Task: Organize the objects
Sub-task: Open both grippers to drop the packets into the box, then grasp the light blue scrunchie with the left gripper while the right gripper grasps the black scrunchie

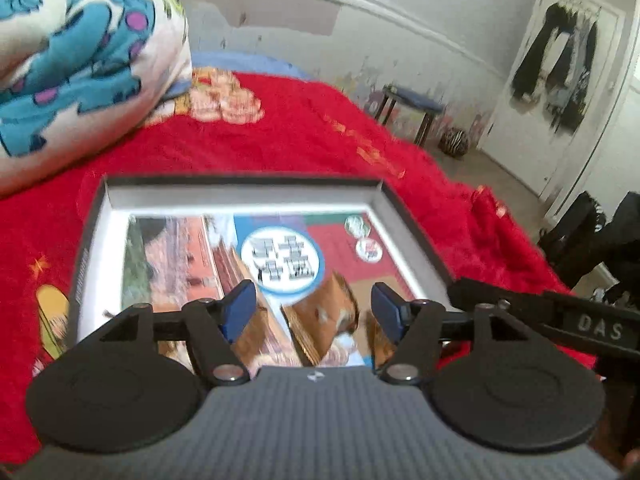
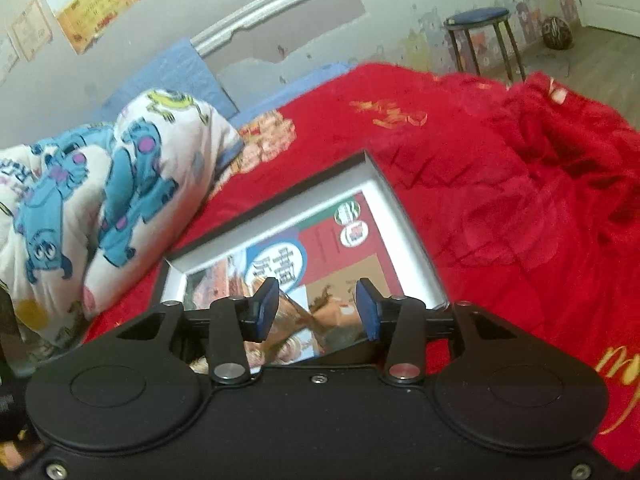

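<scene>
Red blanket (image 1: 312,128) covers the bed and fills most of both views; patterned pillow (image 1: 76,52) lies ahead and left of our left claw. Ahead of both claws, an open box (image 1: 248,188) with dark outer walls and white inner walls rests on the blanket. Inside it lies a printed book (image 1: 224,248) with a round blue-rimmed emblem, flat on the box floor; a smaller brown-toned booklet (image 1: 324,312) seems to lie on top, just ahead of the fingertips, but blur keeps us from being sure.

Left claw (image 1: 316,310): jaws apart, nothing between them, hovering above the box's near half. Right claw (image 2: 318,306): jaws likewise apart and empty, over the near edge of the same box.

We judge the step is reaching into the box. To do it well, we should come down level, keep both fingers inside the walls, and pinch one edge only.
</scene>
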Tool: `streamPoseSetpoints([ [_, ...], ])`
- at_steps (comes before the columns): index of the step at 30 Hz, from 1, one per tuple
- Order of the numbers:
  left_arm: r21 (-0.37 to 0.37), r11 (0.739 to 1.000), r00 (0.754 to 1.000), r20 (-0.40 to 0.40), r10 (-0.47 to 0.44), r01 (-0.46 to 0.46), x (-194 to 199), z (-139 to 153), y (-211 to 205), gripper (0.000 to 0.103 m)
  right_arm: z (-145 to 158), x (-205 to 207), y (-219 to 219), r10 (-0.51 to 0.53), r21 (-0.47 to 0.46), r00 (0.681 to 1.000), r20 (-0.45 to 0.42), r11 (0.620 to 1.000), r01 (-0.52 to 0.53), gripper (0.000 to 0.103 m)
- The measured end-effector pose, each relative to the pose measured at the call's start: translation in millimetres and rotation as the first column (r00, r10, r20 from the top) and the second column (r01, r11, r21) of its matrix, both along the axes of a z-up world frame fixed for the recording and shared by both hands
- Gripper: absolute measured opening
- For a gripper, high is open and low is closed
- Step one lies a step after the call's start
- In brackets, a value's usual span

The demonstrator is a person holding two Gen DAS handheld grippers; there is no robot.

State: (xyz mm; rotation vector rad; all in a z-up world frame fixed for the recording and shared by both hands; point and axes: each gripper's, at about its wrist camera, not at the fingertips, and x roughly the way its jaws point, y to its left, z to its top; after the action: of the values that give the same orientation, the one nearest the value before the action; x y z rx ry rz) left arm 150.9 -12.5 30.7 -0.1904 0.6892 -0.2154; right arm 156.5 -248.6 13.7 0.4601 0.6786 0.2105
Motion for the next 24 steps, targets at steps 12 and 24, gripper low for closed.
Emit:
streamPoseSetpoints([
  [12, 0.078, 0.979, 0.981, 0.046, -0.191, 0.187, -64, 27, 6, 0.076, 24, -72, -22, -0.098, 0.124, 0.995, -0.012, 0.987, 0.099, 0.043],
  [24, 0.071, 0.974, 0.975, 0.039, -0.220, 0.216, -82, -27, -18, 0.064, -21, -63, 1, -0.091, 0.159, 0.983, -0.159, 0.980, 0.117, 0.044],
])
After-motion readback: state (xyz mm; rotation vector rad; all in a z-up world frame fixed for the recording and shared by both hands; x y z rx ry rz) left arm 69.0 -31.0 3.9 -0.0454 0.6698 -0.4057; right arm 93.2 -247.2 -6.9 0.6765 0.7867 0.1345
